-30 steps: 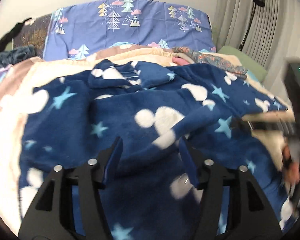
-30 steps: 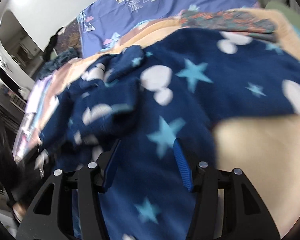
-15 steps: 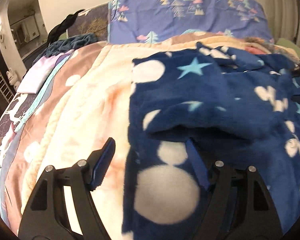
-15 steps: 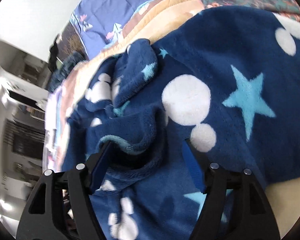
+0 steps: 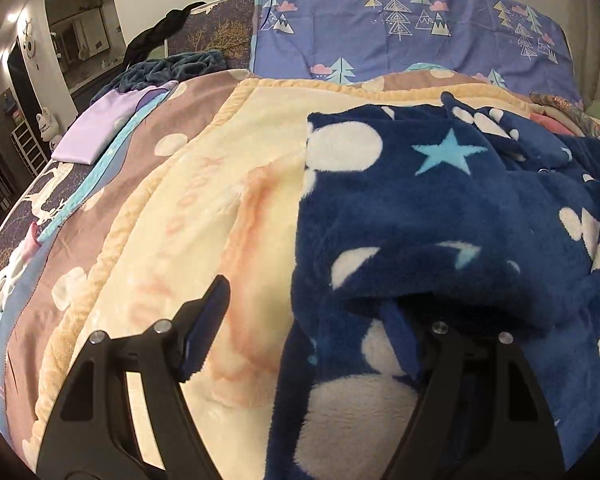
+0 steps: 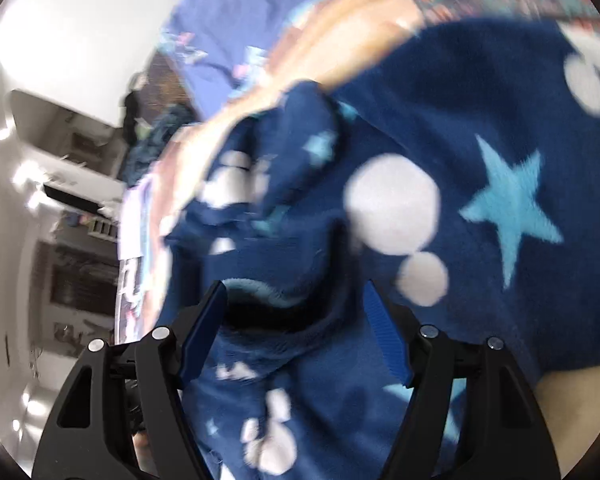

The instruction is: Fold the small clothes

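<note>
The bed's cream fleece blanket (image 5: pixel 220 200) fills the left wrist view from 9 to 12 o'clock, a tree-print pillow (image 5: pixel 412 40) at 12. Over it from 1 to 5 o'clock lies the navy star-and-dot fleece garment (image 5: pixel 440 208): plush, light and floppy by its look, likely to sag, so best taken at a doubled hem. The left gripper (image 5: pixel 308 320) stands spread, its right finger tucked under a fold. The right gripper (image 6: pixel 296 320) is spread around a bunched cuff, nothing pinched. A dim doorway sits at 10 o'clock.
</note>
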Demonstrator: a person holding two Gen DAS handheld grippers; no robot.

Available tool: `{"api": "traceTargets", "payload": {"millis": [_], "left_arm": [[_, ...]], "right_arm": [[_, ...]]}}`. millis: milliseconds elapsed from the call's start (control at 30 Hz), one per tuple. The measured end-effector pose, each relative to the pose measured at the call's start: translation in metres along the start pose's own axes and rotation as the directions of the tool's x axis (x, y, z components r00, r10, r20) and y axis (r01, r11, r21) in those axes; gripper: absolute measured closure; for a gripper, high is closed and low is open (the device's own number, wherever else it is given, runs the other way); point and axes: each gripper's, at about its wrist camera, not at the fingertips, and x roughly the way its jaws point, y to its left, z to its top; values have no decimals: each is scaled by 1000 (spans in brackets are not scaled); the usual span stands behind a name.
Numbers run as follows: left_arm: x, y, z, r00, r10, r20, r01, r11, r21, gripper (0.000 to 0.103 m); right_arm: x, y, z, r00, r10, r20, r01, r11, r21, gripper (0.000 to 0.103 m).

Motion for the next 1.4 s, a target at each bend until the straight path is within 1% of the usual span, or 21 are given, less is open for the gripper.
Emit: {"api": "traceTargets", "payload": {"millis": [100,333,367,400,433,467,567,633,700,733,833,933,1000,1067,1100,1167,1233,1267,1333,1367,1400], "left_arm": [[3,3,0,1000,-24,-11,24,999,-21,27],[9,-1,2,1000,-7,-27,7,1000,-11,28],[9,-2,2,999,-5,-32,5,1000,-8,28],[10,-2,2,999,0,-32,0,1000,-9,28],[9,-1,3,1000,6,-31,-6,1000,-14,27],[9,0,3,1000,11,-29,-11,1000,-19,28],[5,10,2,1000,25,-15,-26,998,-63,27],[5,17,0,1000,19,-17,-21,995,-94,26],[5,14,0,1000,20,-18,-21,996,-84,26],[5,12,0,999,33,-17,-34,997,-69,26],[1,8,-2,999,54,-5,-54,998,-45,26],[-8,15,-5,999,45,2,-44,997,-60,26],[-19,19,-6,999,31,13,-30,997,-76,36],[-36,23,-4,999,-38,36,42,994,-106,66],[-48,23,-1,992,-110,59,117,984,-134,74],[-62,17,10,978,-178,105,193,969,-153,79],[-66,1,21,968,-216,127,231,965,-120,79],[-63,-12,27,966,-227,126,239,967,-92,78],[-41,-38,30,975,-200,95,203,979,-21,65],[-21,-49,27,986,-156,53,155,988,14,49],[0,-55,20,993,-117,6,117,993,31,48]], "right_arm": [[-18,2,2,998,-35,48,37,999,-38,24],[22,-16,5,995,-101,-24,102,995,14,24],[28,-10,4,991,-132,-10,132,991,-21,33],[36,2,3,984,-178,19,179,980,-88,70],[42,14,1,972,-231,46,236,959,-159,93],[45,31,-2,952,-295,88,307,921,-241,95],[17,66,-11,943,-228,244,301,896,-325,95],[-16,77,-10,904,-223,364,341,891,-300,95],[-21,68,2,859,-303,412,425,871,-247,92],[-12,57,9,858,-341,385,452,857,-247,89],[20,19,16,855,-466,228,513,826,-234,87],[0,-1,2,888,-378,261,426,890,-162,87],[-13,5,-10,916,-301,266,358,912,-199,87],[-19,16,-24,951,-201,237,264,924,-276,87],[-20,22,-30,962,-164,218,227,924,-307,87],[-12,28,-41,975,-143,167,195,914,-355,87],[18,25,-51,942,-314,116,335,869,-365,88],[35,10,-54,905,-414,98,420,835,-356,92],[36,-2,-59,920,-368,139,393,849,-354,93],[33,-3,-61,924,-354,147,384,849,-364,93],[27,-4,-62,924,-352,152,383,850,-362,94]]}}
